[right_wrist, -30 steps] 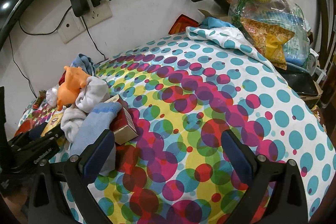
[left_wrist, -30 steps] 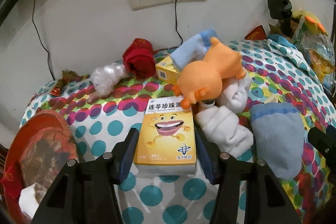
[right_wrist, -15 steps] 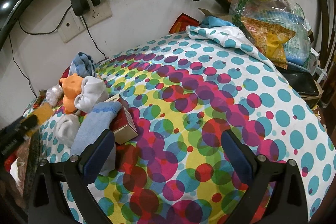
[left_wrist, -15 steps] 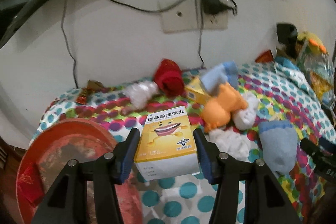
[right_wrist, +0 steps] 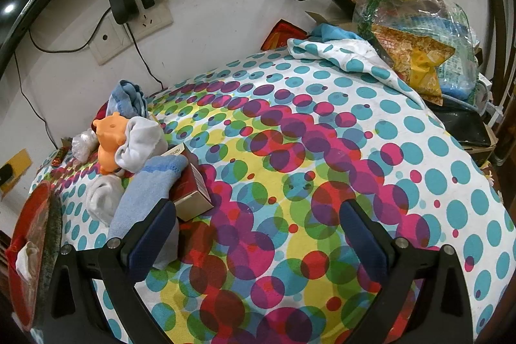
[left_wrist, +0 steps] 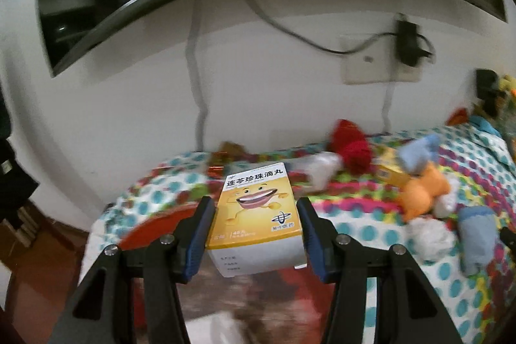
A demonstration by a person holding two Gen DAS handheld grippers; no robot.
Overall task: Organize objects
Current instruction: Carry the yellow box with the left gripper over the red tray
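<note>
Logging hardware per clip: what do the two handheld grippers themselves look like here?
Both look alike. The left gripper and right gripper have matte black angular frames with triangular cut-outs and silver round screw heads. Each finger carries a dark blue pad. No cables, printed markings, hands or sleeves show in either view.

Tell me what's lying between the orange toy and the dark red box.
In the right wrist view, a white sock lies between the orange toy and dark red box.
</note>
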